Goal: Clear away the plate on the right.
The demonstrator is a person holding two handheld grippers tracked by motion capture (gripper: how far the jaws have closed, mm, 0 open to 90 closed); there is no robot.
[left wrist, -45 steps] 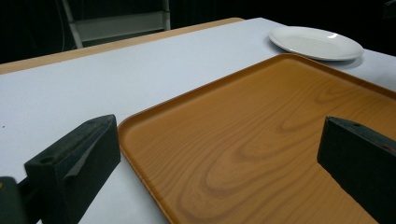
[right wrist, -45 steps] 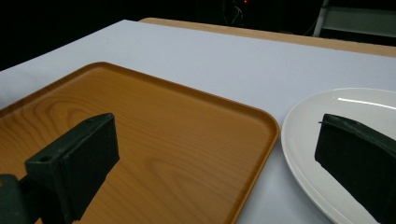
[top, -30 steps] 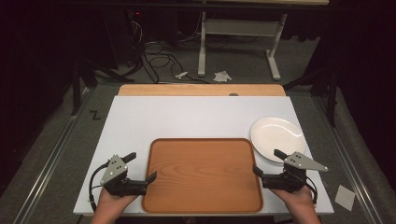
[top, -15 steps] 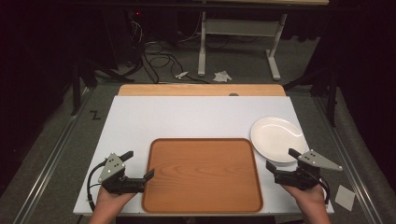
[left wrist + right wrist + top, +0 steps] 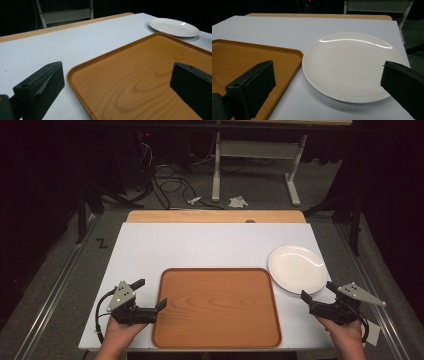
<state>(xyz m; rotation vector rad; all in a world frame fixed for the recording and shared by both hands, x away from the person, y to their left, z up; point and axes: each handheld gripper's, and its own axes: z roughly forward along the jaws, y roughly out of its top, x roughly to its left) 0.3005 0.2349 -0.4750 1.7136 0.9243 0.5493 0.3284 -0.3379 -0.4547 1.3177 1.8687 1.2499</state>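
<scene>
A wooden tray [image 5: 217,307] lies at the desk's [image 5: 200,247] near edge, with a white plate [image 5: 297,268] just beside its far right corner. The left tongs [image 5: 150,295] gape wide at the tray's left rim; the right tongs [image 5: 316,291] gape wide just short of the plate, empty.

Tray [image 5: 217,307] at table's [image 5: 200,245] near edge (plate [image 5: 298,268] just right, behind)

My right gripper [image 5: 317,295] now sits farther right and nearer my side of the white table [image 5: 210,247] than a second ago, clear of the rectangular wooden tray [image 5: 216,306] it was beside. Its open jaws now point toward the round white plate [image 5: 298,268], just short of its near rim. My right hand [image 5: 345,332] is likewise farther right, at the table's corner.
</scene>
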